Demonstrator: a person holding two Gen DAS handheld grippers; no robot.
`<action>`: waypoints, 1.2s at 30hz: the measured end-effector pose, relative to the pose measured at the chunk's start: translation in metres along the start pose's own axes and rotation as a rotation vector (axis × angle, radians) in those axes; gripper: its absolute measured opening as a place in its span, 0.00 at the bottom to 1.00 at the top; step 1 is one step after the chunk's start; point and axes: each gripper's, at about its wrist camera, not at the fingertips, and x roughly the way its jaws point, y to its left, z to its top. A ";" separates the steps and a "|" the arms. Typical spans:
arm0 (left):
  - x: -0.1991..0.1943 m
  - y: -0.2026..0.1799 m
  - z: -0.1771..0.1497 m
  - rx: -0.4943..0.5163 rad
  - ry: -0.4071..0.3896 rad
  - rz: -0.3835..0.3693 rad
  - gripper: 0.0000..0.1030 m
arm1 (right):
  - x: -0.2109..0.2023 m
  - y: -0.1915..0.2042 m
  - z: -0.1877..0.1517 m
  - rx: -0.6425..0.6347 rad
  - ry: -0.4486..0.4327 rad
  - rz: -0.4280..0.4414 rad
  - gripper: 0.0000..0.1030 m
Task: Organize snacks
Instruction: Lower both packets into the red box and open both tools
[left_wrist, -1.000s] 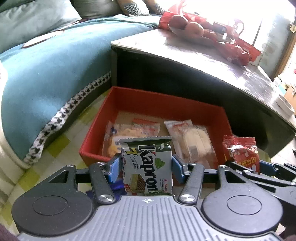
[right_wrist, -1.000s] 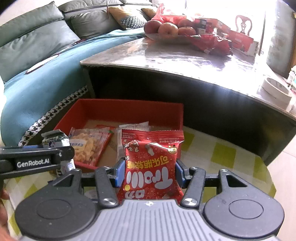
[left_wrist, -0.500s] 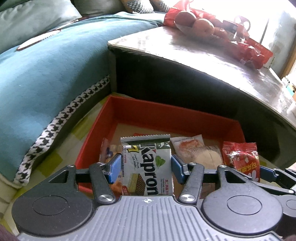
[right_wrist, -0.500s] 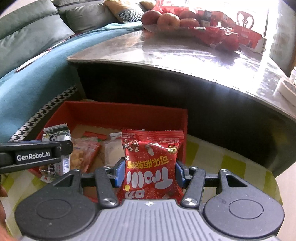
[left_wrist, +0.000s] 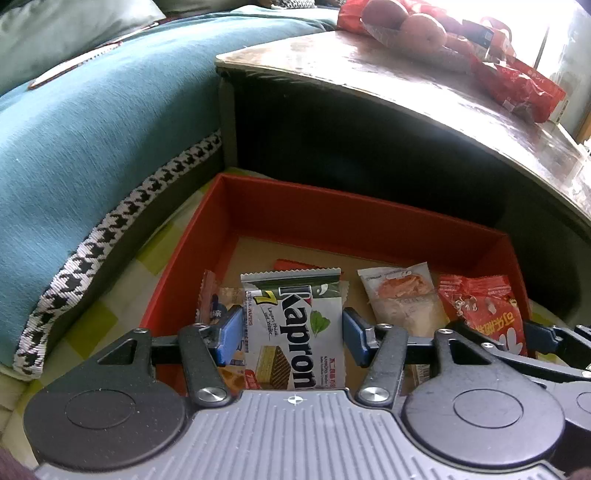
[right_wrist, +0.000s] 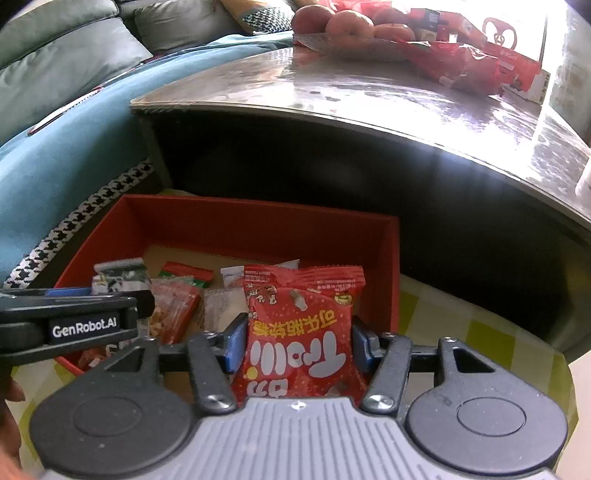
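Note:
My left gripper (left_wrist: 291, 334) is shut on a green and white wafer packet (left_wrist: 295, 314), held upright over the near left part of the red box (left_wrist: 332, 221). The right gripper (right_wrist: 298, 341) holds a red snack packet (right_wrist: 303, 314) upright over the box's near right side; its jaws are opening, with the blue pads still against the packet. In the right wrist view the left gripper's side (right_wrist: 85, 325) and its wafer packet (right_wrist: 122, 275) show at the left. The red packet (left_wrist: 484, 310) also shows in the left wrist view.
Several snack packets lie in the red box (right_wrist: 258, 225), among them a clear one (left_wrist: 402, 295) and an orange one (right_wrist: 173, 306). Behind it stands a dark coffee table (right_wrist: 369, 96) with apples (right_wrist: 347, 22) and red bags (right_wrist: 454, 62). A teal sofa cover (left_wrist: 92, 129) is left, a checked mat (right_wrist: 480, 332) right.
Both grippers have moved forward and down toward the red box, each with its packet still between the pads. The box now looks nearer and fills more of both views.

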 end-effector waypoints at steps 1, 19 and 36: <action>0.000 0.000 0.000 0.000 -0.002 0.002 0.63 | 0.000 0.000 0.000 0.001 0.001 0.004 0.56; -0.016 0.002 0.004 -0.012 -0.040 -0.003 0.74 | -0.010 -0.002 0.004 0.014 -0.038 -0.016 0.64; -0.024 -0.001 0.000 -0.018 -0.040 -0.023 0.75 | -0.016 -0.005 0.003 0.021 -0.039 -0.012 0.66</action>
